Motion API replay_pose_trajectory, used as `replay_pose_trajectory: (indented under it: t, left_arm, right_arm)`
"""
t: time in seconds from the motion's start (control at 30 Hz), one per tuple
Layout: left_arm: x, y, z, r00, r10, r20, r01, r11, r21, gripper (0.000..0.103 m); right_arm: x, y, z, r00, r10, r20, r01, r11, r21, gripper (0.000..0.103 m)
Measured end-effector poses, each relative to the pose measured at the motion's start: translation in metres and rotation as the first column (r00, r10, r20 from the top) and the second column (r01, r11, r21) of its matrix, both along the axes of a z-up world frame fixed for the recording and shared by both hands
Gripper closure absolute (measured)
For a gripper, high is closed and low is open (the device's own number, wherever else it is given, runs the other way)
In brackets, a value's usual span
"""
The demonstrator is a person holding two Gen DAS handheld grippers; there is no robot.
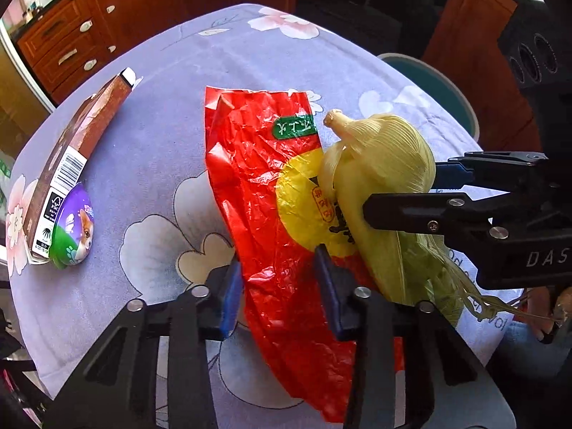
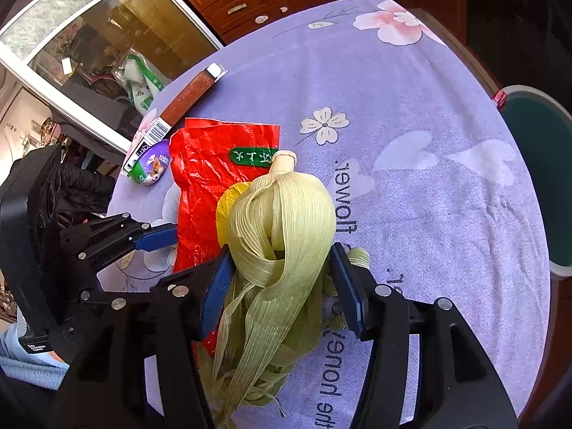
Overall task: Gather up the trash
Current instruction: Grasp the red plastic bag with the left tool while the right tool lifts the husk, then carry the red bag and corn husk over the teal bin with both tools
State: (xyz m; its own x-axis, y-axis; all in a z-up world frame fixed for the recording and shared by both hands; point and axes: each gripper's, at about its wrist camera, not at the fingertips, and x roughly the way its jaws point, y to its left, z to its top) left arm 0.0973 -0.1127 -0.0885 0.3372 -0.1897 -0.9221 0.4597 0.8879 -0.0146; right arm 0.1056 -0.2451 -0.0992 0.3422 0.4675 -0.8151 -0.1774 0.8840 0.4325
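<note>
Evidently the collecting is only beginning, for every piece of trash is out on the table (image 2: 411, 114), spread with a lilac flowered cloth. The left gripper (image 1: 279, 286) points steeply down over the near end of the red plastic bag (image 1: 257, 164), which lies flat and crumpled; its jaws stand either side of the bag's edge, and whether the pads actually pinch the film cannot be told. The right gripper (image 2: 282, 286) straddles the pale corn husk (image 2: 282, 221), which lies partly on the bag and partly on the cloth, stalk end pointing away; its jaws sit close on both sides of the bundle, the left pad seeming to touch while the right shows a small gap, so a firm hold cannot be confirmed either. Off to the left, well apart from both grippers, a brown carton (image 1: 75, 157) lies on its side with a small purple and green cup (image 1: 73, 225) touching its near end. A teal bin (image 2: 543, 178) stands beyond the table's far right edge, a likely destination. By this reading, nothing has been binned yet, and the carton and cup remain untouched.
</note>
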Motion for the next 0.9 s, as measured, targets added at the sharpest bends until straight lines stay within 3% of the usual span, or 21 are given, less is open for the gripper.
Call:
replay_pose_trajectory:
  t: [0.03,0.13,0.23,0.37,0.9]
  left_arm:
    - [-0.001,0.002,0.001,1.000,0.009,0.002,-0.009,1.000,-0.001,0.081]
    - [-0.003,0.006,0.009,1.000,0.027,0.013,-0.026,0.999,-0.018,0.093]
    - [-0.006,0.003,0.018,0.999,0.033,0.030,-0.032,0.999,-0.019,0.095]
    - [-0.009,0.001,0.029,0.998,0.043,0.046,-0.041,0.999,-0.032,0.096]
    - [-0.015,0.006,0.086,0.986,0.072,0.149,-0.061,0.995,-0.081,0.096]
  right_arm:
    - [-0.001,-0.002,0.000,1.000,-0.004,-0.001,0.004,1.000,0.005,0.051]
    - [-0.002,-0.003,0.000,1.000,-0.017,-0.005,0.017,1.000,0.015,0.051]
    - [-0.003,-0.001,-0.001,0.999,-0.032,-0.009,0.032,0.999,0.009,0.053]
    - [-0.006,-0.001,0.005,0.999,-0.042,-0.018,0.043,0.998,0.040,0.070]
    - [-0.028,-0.049,0.071,0.981,-0.151,0.118,0.144,0.987,0.070,0.072]
